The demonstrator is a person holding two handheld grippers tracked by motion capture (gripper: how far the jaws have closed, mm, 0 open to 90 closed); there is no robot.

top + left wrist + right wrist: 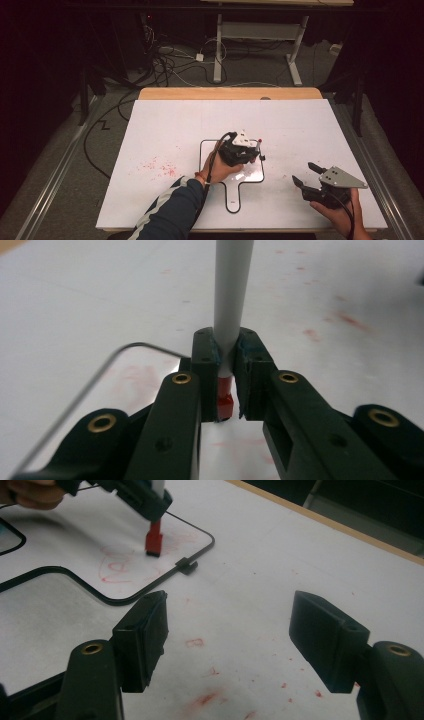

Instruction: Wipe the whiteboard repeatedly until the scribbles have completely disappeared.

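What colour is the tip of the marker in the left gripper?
Red tip, clearest in the right gripper view.

**Around the table**

We see a wooden table (230, 93) whose top is almost wholly covered by a white sheet (165, 120); only a strip of wood shows at the table's far edge. Red specks (159, 167) dot the sheet toward the table's left side, and more red smudges (205, 698) show in the right gripper view. Beyond the table's far edge, we see tangled cables (170, 60) on the grey floor (60, 150) and a white desk frame (260, 30). A metal rail (50, 180) runs left of the table.
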